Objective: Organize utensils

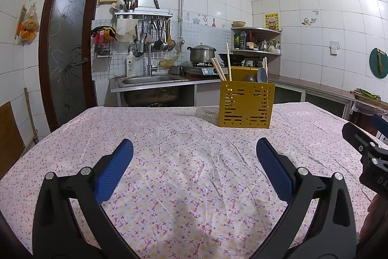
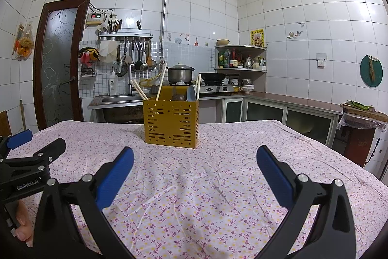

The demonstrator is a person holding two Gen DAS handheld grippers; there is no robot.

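Both spread wide and empty, left gripper [image 1: 194, 149] and right gripper [image 2: 195, 157] short of the yellow holder [image 1: 246, 104], chopsticks [image 1: 219, 71] already upright inside, seemingly sorted.

Both the left tool [image 1: 194, 146] and the right tool [image 2: 195, 154] hover side by side, jaws spread wide, empty.

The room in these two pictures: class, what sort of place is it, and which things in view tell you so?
A home kitchen, most likely. A steel sink sits against the tiled wall, a lidded pot stands on a gas stove, and ladles hang from a rack above the sink.
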